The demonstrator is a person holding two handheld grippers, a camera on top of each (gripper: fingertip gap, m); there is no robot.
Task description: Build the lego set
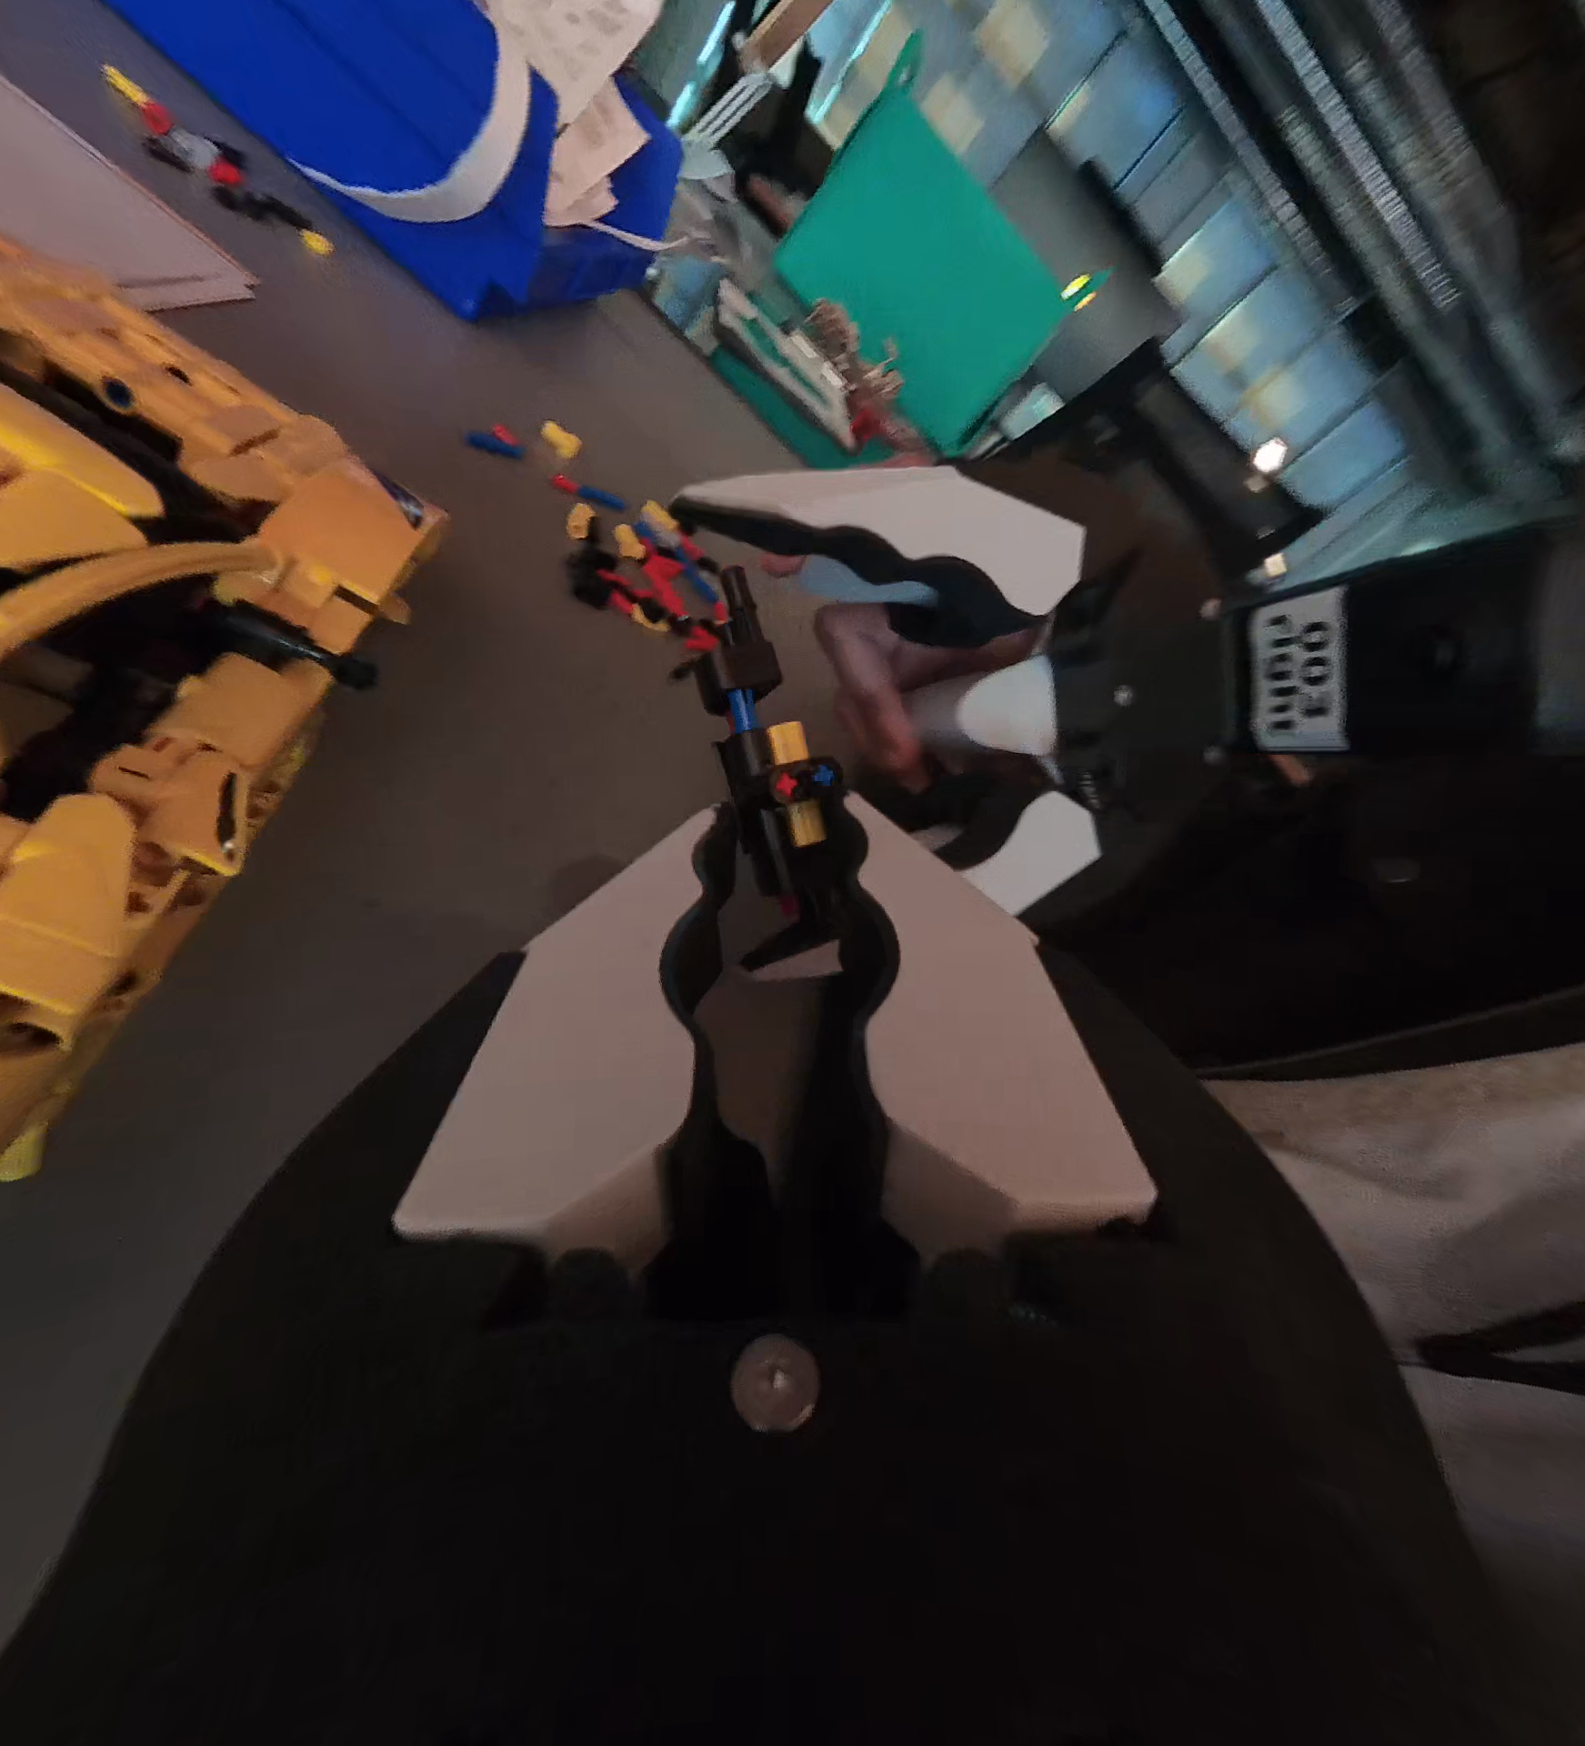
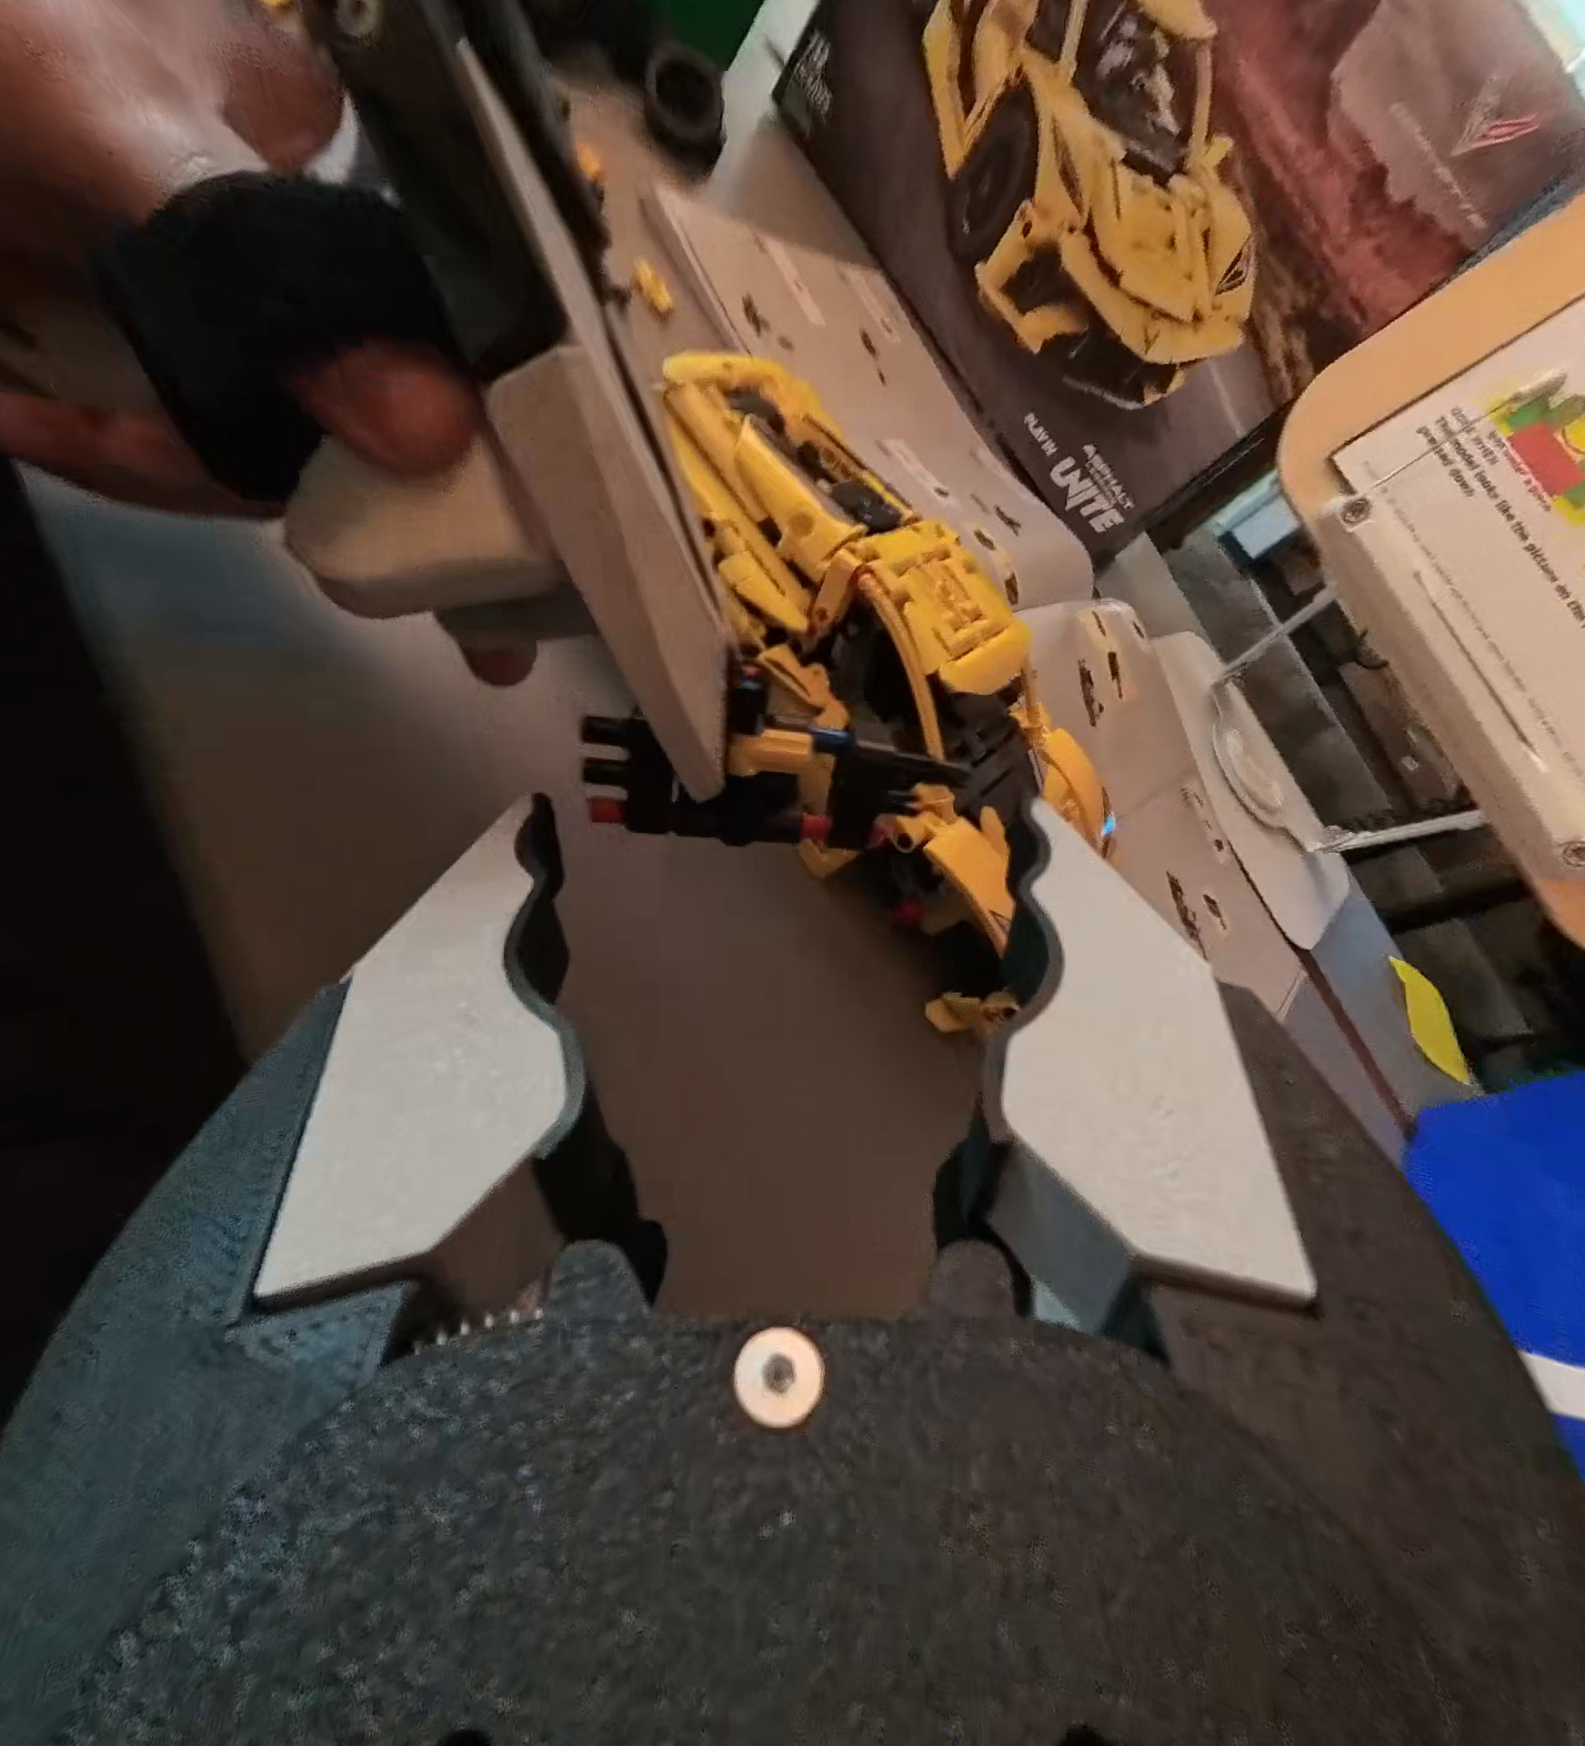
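Note:
My left gripper [image 1: 779, 824] is shut on a small black sub-assembly [image 1: 774, 765] with gold-yellow, blue and red parts, and holds it above the dark table. My right gripper [image 2: 788, 831] is open and empty. In the left wrist view it [image 1: 826, 652] is just beyond the sub-assembly, jaws apart. In the right wrist view the left gripper [image 2: 713, 775] comes in from the upper left, and the sub-assembly's black end [image 2: 623, 761] sticks out just ahead of my open fingers. The yellow lego car [image 2: 873, 586] lies behind it, and also shows at the left [image 1: 80, 586].
Loose small pieces [image 1: 637, 567] lie on the table [image 1: 486, 803] past the car, with more [image 1: 202, 161] by a blue bin [image 1: 410, 123]. The set's box [image 2: 1147, 236] stands behind the car. Open instruction pages [image 2: 873, 331] lie under it. A framed sheet [image 2: 1525, 529] is at the right. My left and right fingertips are right by each other.

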